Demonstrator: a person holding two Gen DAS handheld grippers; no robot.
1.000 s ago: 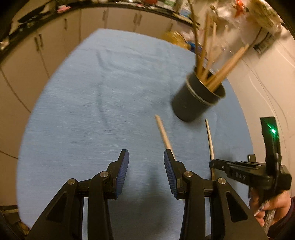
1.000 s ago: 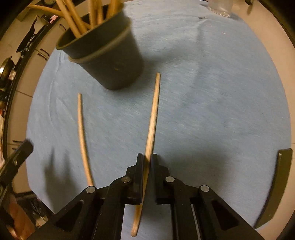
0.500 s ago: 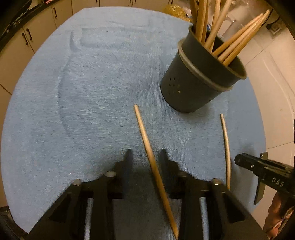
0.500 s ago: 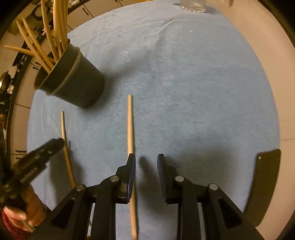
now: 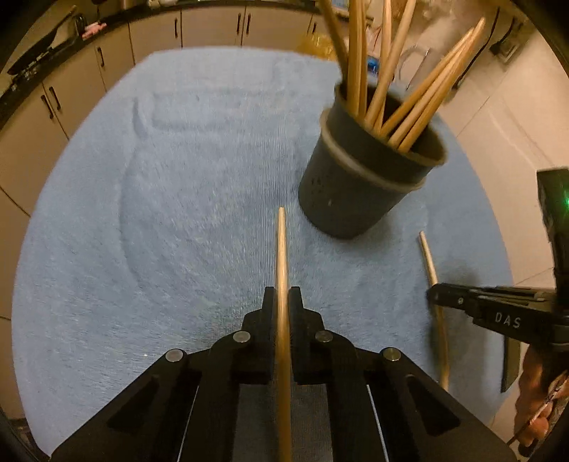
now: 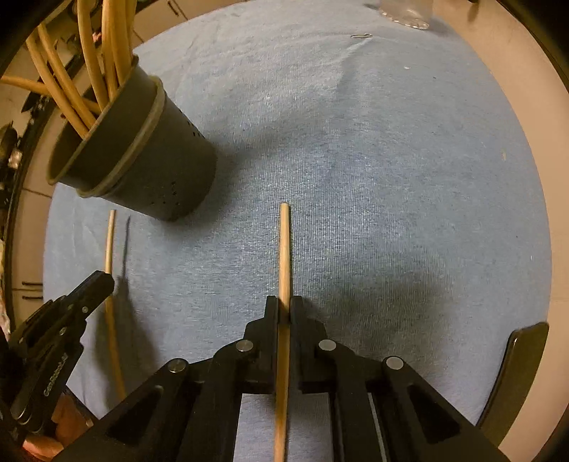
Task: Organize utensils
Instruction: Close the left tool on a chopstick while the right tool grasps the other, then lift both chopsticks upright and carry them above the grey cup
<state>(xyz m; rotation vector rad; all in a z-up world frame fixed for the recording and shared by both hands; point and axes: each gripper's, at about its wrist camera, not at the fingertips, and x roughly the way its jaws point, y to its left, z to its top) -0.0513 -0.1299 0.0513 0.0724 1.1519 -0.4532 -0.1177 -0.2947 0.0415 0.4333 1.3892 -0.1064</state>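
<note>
My left gripper (image 5: 281,296) is shut on a wooden chopstick (image 5: 281,248) that points forward over the blue towel (image 5: 177,177). My right gripper (image 6: 283,305) is shut on another wooden chopstick (image 6: 283,245). A dark holder cup (image 5: 362,184) full of several chopsticks stands ahead and right of the left gripper; in the right wrist view the cup (image 6: 142,152) is at the upper left. Each view shows the other gripper's chopstick off to the side, one (image 5: 432,273) at the right, one (image 6: 109,245) at the left.
The towel (image 6: 391,177) covers a round table. Cabinets (image 5: 71,89) line the far side. A clear glass (image 6: 405,14) stands at the towel's far edge. The right gripper's body (image 5: 498,312) shows at the right of the left wrist view, the left gripper's body (image 6: 53,341) at the lower left of the right wrist view.
My left gripper has closed on its chopstick, having been open a second ago. My right gripper opened half a second ago and has closed again on its chopstick.
</note>
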